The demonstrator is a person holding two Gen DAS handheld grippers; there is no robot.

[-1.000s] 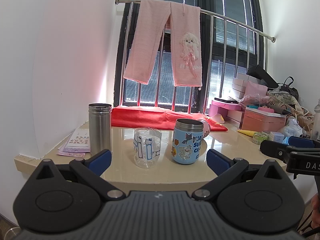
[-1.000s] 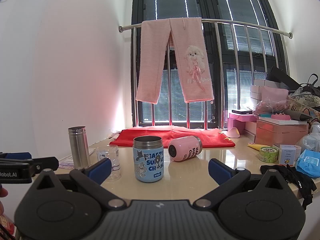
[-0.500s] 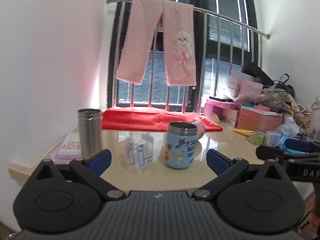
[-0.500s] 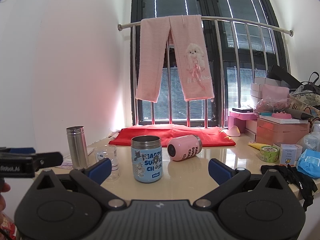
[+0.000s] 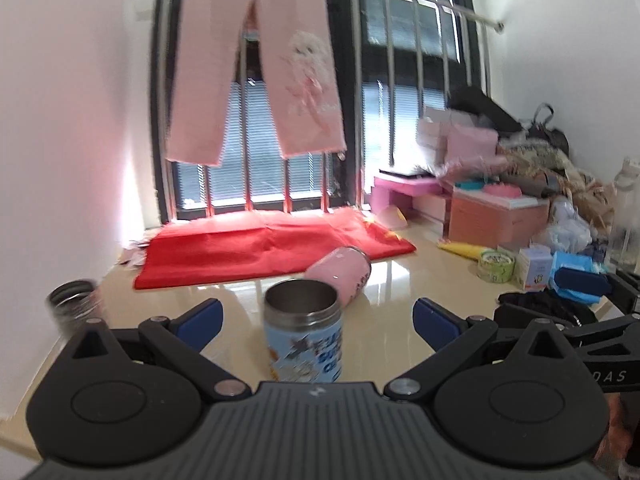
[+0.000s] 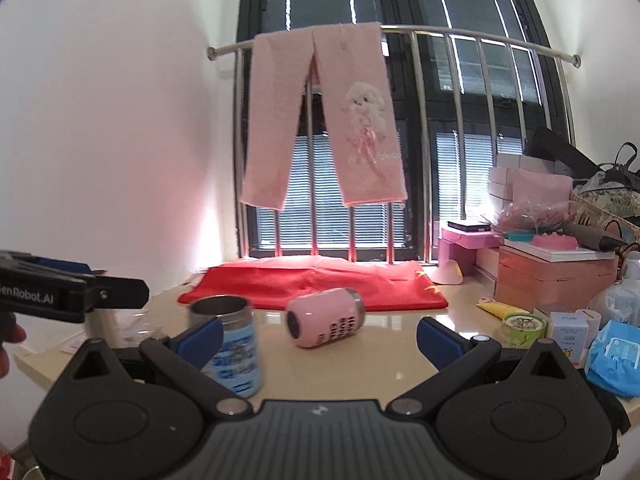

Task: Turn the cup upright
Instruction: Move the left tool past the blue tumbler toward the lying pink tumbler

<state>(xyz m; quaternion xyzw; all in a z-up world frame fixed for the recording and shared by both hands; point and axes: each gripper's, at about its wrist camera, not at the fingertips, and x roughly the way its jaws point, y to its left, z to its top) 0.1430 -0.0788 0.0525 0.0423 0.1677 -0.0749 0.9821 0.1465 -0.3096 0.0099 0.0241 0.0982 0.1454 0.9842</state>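
A pink cup (image 6: pixel 326 317) lies on its side on the beige countertop (image 6: pixel 384 364), its base toward me in the right wrist view; it also shows in the left wrist view (image 5: pixel 340 274), behind a blue cartoon cup. That blue cup (image 5: pixel 304 340) stands upright with its steel rim open, and shows in the right wrist view (image 6: pixel 230 344) at the left. My left gripper (image 5: pixel 318 320) is open and empty, its jaws either side of the blue cup. My right gripper (image 6: pixel 320 334) is open and empty, short of the pink cup.
A steel tumbler (image 5: pixel 74 304) stands at the left edge. A red cloth (image 6: pixel 316 284) lies behind the cups under the railing. Boxes, a tape roll (image 6: pixel 524 326), a blue packet (image 6: pixel 618 356) and black fabric (image 5: pixel 540 308) crowd the right side.
Both grippers have moved forward and up toward the cups. The left view has swung right, so the blue cup is now centred between its jaws. Both grippers stay open.
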